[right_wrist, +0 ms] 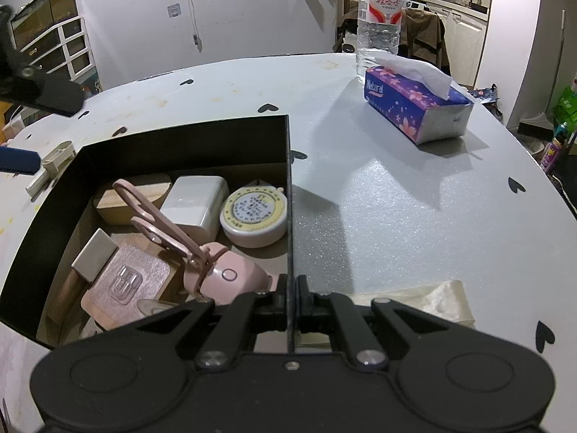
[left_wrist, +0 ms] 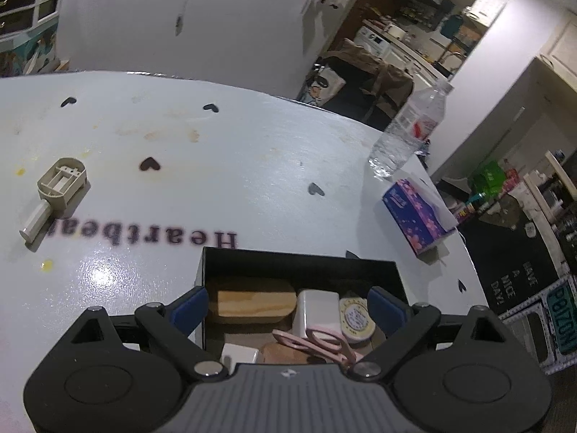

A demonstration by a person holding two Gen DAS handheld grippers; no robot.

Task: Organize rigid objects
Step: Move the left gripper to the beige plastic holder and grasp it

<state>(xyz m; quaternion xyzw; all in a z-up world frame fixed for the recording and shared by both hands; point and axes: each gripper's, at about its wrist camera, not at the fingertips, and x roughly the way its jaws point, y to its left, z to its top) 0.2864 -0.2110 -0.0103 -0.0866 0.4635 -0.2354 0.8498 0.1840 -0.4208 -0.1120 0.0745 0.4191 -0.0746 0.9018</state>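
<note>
Left tool (left_wrist: 288,306) hangs released above the open black cardboard box (left_wrist: 299,259), its blue-padded fingers (left_wrist: 189,308) spread wide with nothing pressed between them. Far out to its left on the white heart-printed surface (left_wrist: 234,180) lies a beige plastic part with a short handle (left_wrist: 57,189), well apart from the box. Inside the box, left to right in the right wrist view, sit a white rectangular block (right_wrist: 94,254) resting on a pink glittery card (right_wrist: 126,285), a rounded wooden block (right_wrist: 131,198) at the back, pink scissors (right_wrist: 162,225) leaning on a pink rounded device (right_wrist: 230,278), a white square adapter (right_wrist: 194,204), and a round cream tape measure with a yellow label (right_wrist: 254,216). Right tool (right_wrist: 291,297) is clenched on the box's thin right wall, which runs between its black fingers. Farther right on the surface stand a purple flowered tissue pack (right_wrist: 414,108) and, behind it, a clear water bottle (right_wrist: 378,18).
</note>
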